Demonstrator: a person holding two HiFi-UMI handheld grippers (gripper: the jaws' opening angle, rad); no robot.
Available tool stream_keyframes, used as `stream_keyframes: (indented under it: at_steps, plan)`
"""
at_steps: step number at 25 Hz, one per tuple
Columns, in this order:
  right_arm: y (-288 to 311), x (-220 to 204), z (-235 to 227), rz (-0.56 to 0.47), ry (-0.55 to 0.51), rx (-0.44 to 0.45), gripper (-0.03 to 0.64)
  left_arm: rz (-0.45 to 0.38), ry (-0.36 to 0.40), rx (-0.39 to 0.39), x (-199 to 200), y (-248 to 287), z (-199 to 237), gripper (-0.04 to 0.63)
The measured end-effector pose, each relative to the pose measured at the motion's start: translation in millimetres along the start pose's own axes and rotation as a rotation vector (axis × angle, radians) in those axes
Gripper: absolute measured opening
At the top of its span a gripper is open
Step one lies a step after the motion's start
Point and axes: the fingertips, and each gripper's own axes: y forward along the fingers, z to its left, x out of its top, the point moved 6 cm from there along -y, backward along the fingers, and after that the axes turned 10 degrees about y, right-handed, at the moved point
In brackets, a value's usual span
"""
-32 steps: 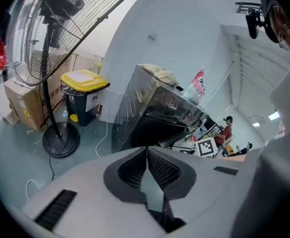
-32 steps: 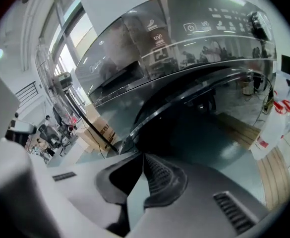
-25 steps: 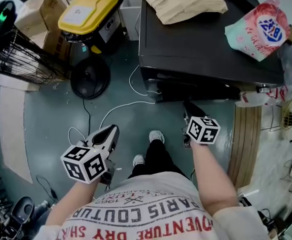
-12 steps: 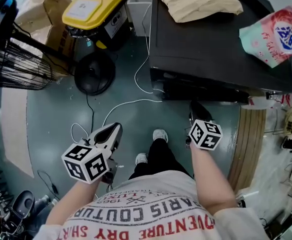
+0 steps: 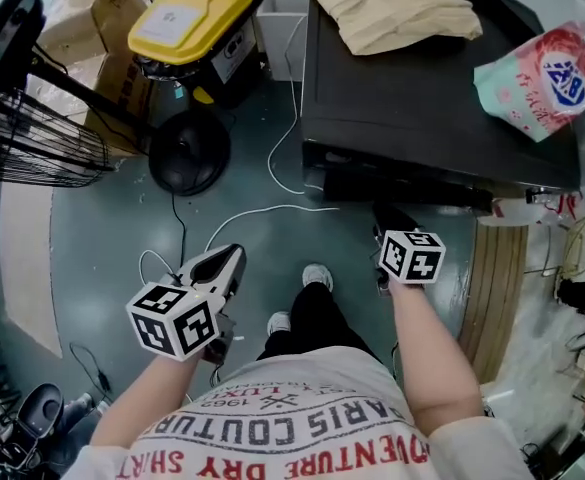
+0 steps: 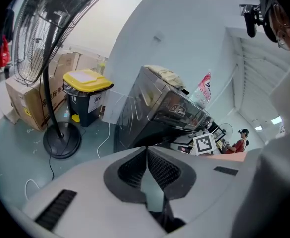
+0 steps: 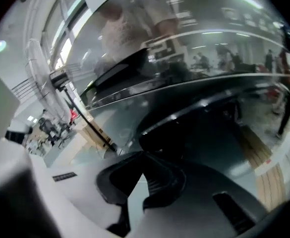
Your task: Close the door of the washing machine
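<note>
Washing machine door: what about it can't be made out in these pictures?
- Head view: the washing machine top hides its front, so the door is unseen.
- Left gripper view: the front is dark and its lower part is behind the left hand-held gripper; door open or shut, cannot tell.
- Right gripper view: a glossy dark surface full of reflections; whether the shut right hand-held gripper touches it is unclear.

From overhead, the glossy black washing machine (image 5: 422,98) hides its own front; at ten o'clock, the black wire fan (image 5: 42,138) is cut off.
</note>
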Motion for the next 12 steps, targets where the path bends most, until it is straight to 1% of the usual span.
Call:
stream_keyframes:
  at_steps: [2,3,5,8,12]
  plan:
    - [2.2,3.7,9.5,0.064,-0.107,0.029,0.021,-0.006,0.0,-0.003,-0.2,-2.6,-3.7,0.034]
    - [-0.3,4.6,13.9,0.086,-0.124,0.039,0.021,-0.008,0.001,-0.007,-0.6,-5.8,-6.3,0.034]
    - [-11.4,6.0,24.6,0.105,-0.106,0.068,0.021,-0.017,0.009,-0.015,-0.7,-13.8,-12.0,0.034]
    - [-38.6,15.9,51.6,0.065,-0.12,0.135,0.021,-0.056,0.034,-0.03,4.5,-23.0,-19.1,0.034]
    - [-92.5,24.9,103.2,0.01,-0.161,0.265,0.021,-0.095,0.056,-0.051,4.7,-39.2,-28.4,0.034]
